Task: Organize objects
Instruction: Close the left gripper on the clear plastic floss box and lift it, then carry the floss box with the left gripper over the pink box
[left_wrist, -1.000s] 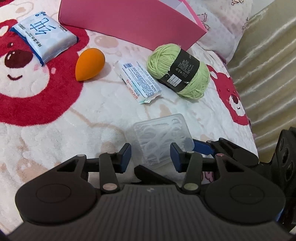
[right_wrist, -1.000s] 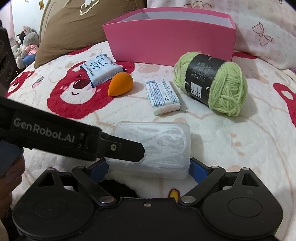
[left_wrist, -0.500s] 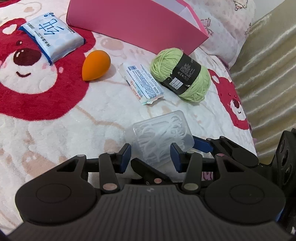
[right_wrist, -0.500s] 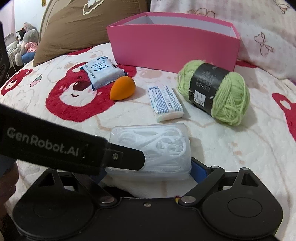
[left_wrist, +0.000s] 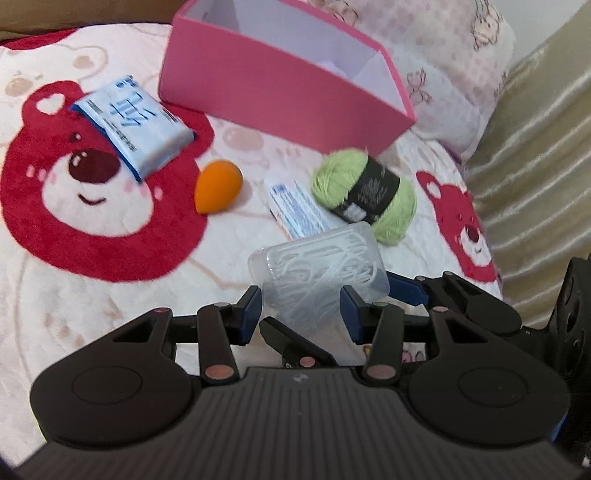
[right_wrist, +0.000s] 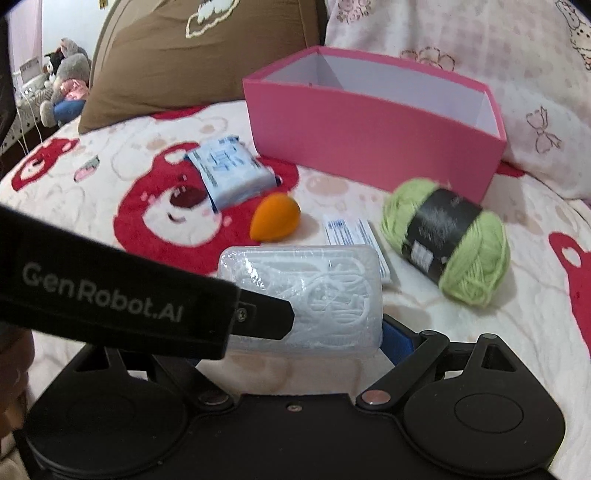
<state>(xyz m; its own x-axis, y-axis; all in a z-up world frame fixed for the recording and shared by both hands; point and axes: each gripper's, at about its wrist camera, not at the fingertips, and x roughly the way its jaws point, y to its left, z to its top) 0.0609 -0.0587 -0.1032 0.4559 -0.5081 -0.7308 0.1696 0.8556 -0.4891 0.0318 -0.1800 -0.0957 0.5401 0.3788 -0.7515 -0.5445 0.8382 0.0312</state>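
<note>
Above the bear-print bed blanket (left_wrist: 92, 295), the clear plastic floss-pick box (right_wrist: 303, 295) sat clamped between the right gripper's (right_wrist: 258, 332) jaws and, it seemed, the left gripper's (left_wrist: 301, 308) narrow jaws too, so it needed a level, joint carry over the pink cardboard box's (right_wrist: 369, 147) rim.

A bed (left_wrist: 92, 302) with a cream blanket printed with red bears fills the frame. On it lie an open pink box (left_wrist: 280, 85) at the top, a blue tissue pack (left_wrist: 133, 122) upper left, an orange sponge (left_wrist: 218, 186), a small white packet (left_wrist: 295, 210) and green yarn (left_wrist: 364, 194) mid-frame.
</note>
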